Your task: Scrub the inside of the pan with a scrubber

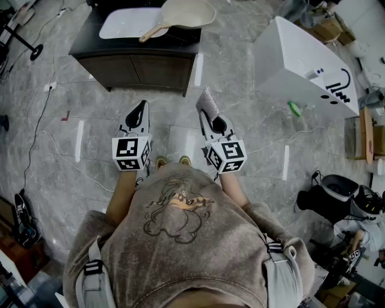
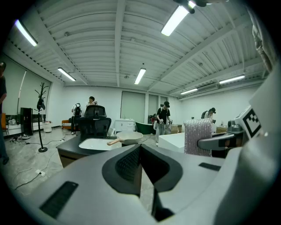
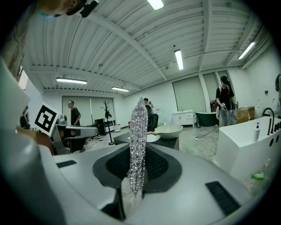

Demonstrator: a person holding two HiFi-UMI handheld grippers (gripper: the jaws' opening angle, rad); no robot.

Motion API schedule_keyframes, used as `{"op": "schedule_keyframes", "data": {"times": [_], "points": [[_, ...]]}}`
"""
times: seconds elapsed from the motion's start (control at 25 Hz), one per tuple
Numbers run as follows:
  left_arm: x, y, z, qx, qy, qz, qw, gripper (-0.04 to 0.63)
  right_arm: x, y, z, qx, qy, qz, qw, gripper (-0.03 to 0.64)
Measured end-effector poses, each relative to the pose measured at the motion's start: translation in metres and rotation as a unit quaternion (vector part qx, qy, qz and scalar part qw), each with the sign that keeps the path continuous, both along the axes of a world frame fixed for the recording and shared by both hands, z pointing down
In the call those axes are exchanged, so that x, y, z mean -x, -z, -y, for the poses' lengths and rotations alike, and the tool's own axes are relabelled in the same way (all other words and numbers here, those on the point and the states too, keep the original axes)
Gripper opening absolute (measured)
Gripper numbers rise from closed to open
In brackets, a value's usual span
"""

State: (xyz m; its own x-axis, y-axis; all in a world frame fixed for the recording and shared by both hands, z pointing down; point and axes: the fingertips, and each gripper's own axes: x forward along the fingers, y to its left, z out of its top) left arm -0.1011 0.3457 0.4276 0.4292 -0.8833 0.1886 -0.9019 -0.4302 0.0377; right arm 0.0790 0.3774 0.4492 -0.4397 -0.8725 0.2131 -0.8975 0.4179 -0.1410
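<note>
Dark cabinet (image 1: pixel 135 63) bears the pan (image 1: pixel 187 13); right gripper (image 1: pixel 206 115) clamps silver scrubber (image 1: pixel 208 99).

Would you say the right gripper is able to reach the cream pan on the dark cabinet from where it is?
Probably not yet: the right gripper, shut on the silvery mesh scrubber, hovers over grey floor short of the dark cabinet bearing the cream wooden-handled pan. Nothing blocks the way.

Grey marble floor (image 1: pixel 240 138), dark low cabinet (image 1: pixel 141 67), white bathtub (image 1: pixel 295 60) — ribbed white ceiling (image 2: pixel 101 39), strip lights (image 2: pixel 177 19).
</note>
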Motion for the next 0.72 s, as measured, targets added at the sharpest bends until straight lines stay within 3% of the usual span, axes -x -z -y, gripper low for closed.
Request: {"op": "schedule_keyframes", "data": {"times": [0.72], "points": [[0.021, -0.010, 0.002, 0.014, -0.006, -0.001, 0.9999, 0.017, 0.022, -0.012, -0.011, 0.011, -0.004, 0.002, 1.000, 0.078]]}}
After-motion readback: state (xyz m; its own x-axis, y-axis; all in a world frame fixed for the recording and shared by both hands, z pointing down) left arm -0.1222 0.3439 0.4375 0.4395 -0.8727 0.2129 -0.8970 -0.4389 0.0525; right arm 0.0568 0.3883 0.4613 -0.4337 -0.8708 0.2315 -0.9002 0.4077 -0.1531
